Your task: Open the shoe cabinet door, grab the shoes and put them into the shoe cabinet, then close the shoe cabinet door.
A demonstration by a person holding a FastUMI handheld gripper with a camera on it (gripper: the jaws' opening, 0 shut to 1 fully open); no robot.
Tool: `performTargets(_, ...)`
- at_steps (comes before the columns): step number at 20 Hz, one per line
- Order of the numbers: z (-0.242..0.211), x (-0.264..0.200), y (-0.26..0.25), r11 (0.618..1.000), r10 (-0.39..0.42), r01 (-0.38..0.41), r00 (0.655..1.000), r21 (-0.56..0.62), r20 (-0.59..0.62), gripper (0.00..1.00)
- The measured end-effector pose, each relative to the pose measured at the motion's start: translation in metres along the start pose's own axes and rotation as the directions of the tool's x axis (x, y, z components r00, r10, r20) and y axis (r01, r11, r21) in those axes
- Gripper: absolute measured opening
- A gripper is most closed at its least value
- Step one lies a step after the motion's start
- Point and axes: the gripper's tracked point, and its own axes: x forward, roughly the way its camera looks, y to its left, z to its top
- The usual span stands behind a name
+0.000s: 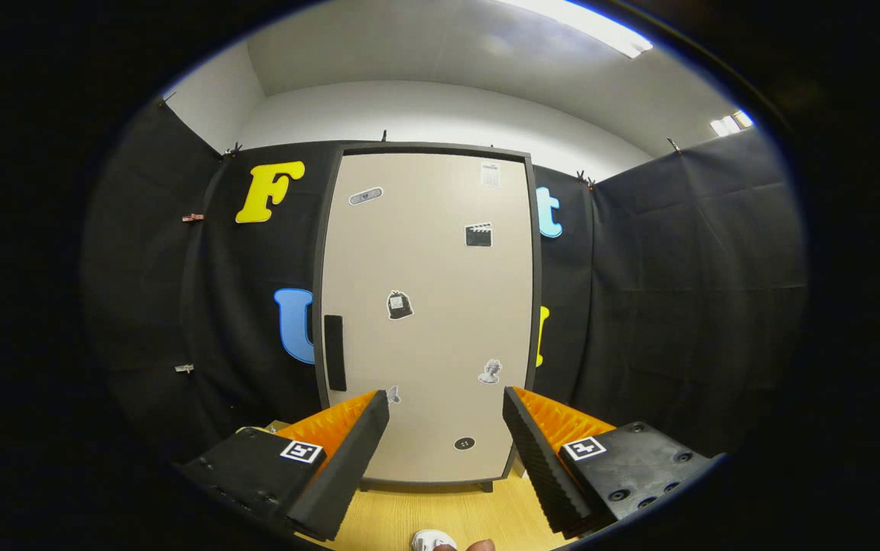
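Shoe cabinet stands upright straight ahead of the fingers, beyond them, backed against the black cloth wall. Its beige door is closed, framed by a dark edge. Dark vertical handle sits on the door's left side, low down, just above the left fingertip. Several small stickers dotted over the door face. Cabinet rests on short feet on a light wood floor. Gripper spread wide, holding nothing, both fingers apart with the door's lower part seen between them, not touching it. Part of a white shoe shows on the floor below the fingers, between them, with a fingertip of a hand just beside it.
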Motion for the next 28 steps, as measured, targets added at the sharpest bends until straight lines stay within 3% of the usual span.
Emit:
performTargets(17, 0.002, 0.019, 0.041, 1.000, 0.021, -0.021, 1.000, 0.011, 0.004, 0.98)
performTargets(28, -0.013, 0.120, 0.141, 0.991, 0.114, -0.113, 0.993, 0.066, -0.015, 0.98)
